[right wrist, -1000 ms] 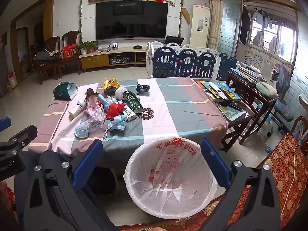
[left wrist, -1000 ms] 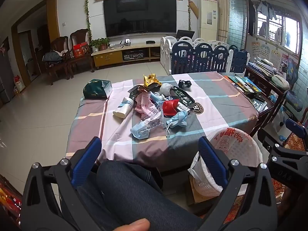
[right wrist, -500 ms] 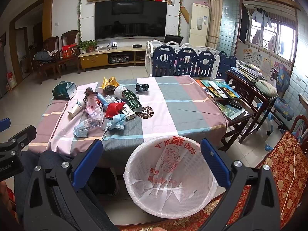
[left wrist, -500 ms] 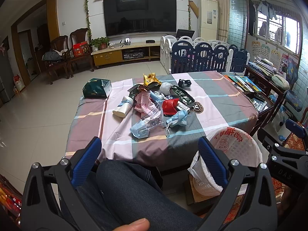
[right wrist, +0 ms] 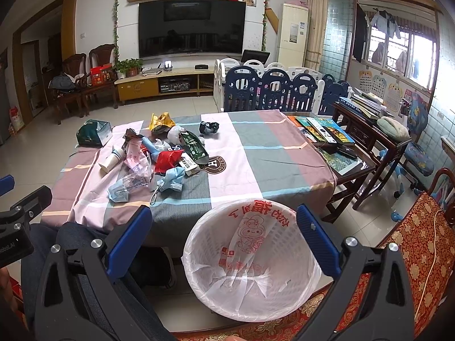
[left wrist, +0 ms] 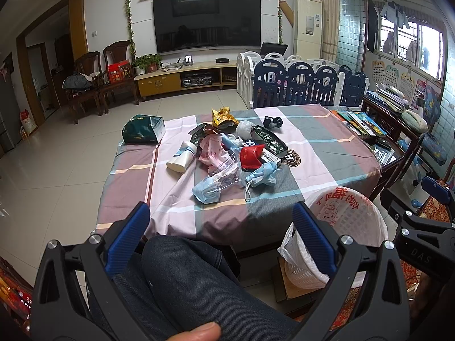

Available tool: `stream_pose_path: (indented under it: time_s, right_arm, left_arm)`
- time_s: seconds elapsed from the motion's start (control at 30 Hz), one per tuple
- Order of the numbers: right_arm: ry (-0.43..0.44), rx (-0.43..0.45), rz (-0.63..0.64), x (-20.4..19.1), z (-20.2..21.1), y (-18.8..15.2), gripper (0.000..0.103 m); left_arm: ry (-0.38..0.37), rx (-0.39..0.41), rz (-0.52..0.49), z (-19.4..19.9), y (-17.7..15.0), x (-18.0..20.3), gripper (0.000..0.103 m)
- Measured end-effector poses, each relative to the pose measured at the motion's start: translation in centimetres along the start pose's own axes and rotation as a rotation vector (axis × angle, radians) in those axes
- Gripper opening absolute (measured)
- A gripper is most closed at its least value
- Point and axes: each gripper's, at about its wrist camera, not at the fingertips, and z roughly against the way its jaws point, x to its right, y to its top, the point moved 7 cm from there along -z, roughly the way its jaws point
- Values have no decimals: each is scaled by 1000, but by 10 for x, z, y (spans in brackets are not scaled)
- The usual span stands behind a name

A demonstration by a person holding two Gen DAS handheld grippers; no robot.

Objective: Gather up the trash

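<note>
Crumpled plastic and paper make up the trash (left wrist: 227, 156), a loose heap on the left-centre of the table (left wrist: 327, 153), which wears a checked cloth of pink, grey and mauve. In the heap lie a red wrapper (left wrist: 251, 156), a pink printed bag (left wrist: 213, 150), two blue masks (left wrist: 263, 174) at the near edge, a white cup (left wrist: 183, 160) on its side, a green packet (left wrist: 268, 140) and a yellow wrapper (left wrist: 223, 116) at the far end. A small black wad (left wrist: 273, 121) sits a little apart, toward the far side. A dark green box (left wrist: 143, 132) rests near the table's left corner, well apart from the heap.

Below the table's near right corner stands a white basket (right wrist: 204, 289), lined with a clear bag (right wrist: 250, 244) printed in red; the basket looks bare inside apart from the liner.

The left tool (left wrist: 220, 228) hangs above the person's knee (left wrist: 193, 278), short of the table, its blue-padded fingers (left wrist: 128, 238) spread wide with nothing between them. The right tool (right wrist: 221, 231) hovers over the basket, its fingers (right wrist: 317, 241) likewise spread wide and holding nothing.

Beyond the table are a blue and white playpen (left wrist: 298, 83), a television (left wrist: 206, 22) on the wall, and a side table with books (left wrist: 361, 122) to the right.
</note>
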Motion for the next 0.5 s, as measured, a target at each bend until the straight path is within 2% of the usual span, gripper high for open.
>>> stream_pose_path:
  time_s: [0.5]
  right_arm:
    - [-2, -5, -2, 4, -4, 0, 100]
  left_arm:
    - [0, -2, 0, 0, 0, 0, 100]
